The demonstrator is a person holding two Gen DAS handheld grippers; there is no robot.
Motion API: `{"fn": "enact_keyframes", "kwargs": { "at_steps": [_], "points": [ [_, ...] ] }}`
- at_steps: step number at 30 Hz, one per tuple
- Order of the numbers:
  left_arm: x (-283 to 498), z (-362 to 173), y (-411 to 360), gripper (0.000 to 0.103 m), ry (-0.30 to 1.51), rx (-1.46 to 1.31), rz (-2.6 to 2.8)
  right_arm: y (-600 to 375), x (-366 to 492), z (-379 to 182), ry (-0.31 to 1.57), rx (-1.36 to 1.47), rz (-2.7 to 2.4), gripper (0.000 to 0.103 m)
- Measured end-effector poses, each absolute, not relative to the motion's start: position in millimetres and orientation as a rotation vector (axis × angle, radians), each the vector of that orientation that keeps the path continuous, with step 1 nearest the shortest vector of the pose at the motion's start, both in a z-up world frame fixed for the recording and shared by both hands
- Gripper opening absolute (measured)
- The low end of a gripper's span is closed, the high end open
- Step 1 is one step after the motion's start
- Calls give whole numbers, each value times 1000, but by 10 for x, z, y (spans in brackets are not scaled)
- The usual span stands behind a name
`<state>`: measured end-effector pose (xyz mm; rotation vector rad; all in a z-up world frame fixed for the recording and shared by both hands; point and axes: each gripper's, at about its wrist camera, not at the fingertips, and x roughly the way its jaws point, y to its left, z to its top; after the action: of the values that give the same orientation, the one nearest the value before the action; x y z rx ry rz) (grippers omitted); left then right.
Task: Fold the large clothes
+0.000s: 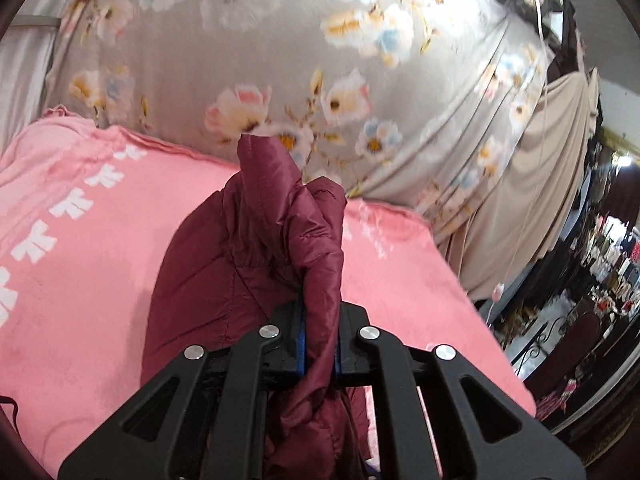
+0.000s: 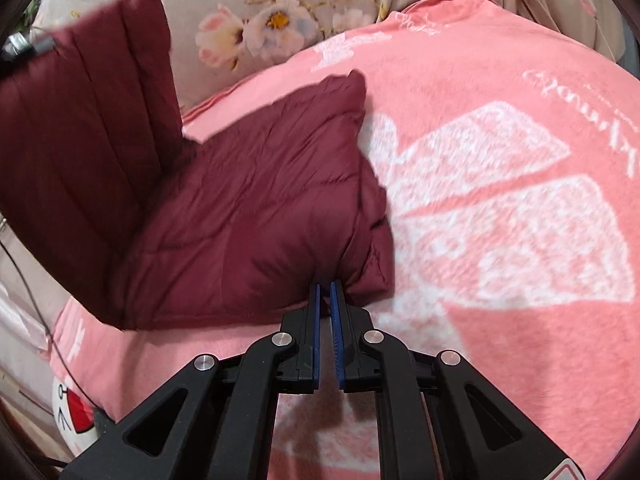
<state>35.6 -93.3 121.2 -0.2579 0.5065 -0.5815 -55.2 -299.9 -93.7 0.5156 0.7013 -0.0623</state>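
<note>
The left gripper (image 1: 320,336) pinches the maroon jacket (image 1: 256,256); the right gripper (image 2: 328,304), nearly closed, nips its edge over a pink blanket (image 2: 500,280) with unreadable white script at upper right, floral curtain (image 1: 280,40) behind.

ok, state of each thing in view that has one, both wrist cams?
left gripper: shut on jacket fabric, bunched between its pads.
right gripper: shut on jacket's near edge.
jacket: maroon, quilted, partly lying on the blanket, one part lifted at left.
blanket: pink, spread flat under jacket.
floral cloth: hanging behind the blanket, creased.
</note>
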Motion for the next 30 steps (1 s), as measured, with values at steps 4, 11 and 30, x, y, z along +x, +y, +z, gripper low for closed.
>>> {"fn": "enact_keyframes", "kwargs": {
  "at_steps": [4,11,30],
  "points": [
    [252,1297,-1141,7,482,-227,-630,-3017,-544,-965,698,531,-53,8],
    [506,543,-2205,7,709,-8,-669,-3044,-580,-997,694,553,-38,5],
    [214,287,-1274,96,671,16,-725,-3284,-1125,-344,475,549,-83,59]
  ]
}}
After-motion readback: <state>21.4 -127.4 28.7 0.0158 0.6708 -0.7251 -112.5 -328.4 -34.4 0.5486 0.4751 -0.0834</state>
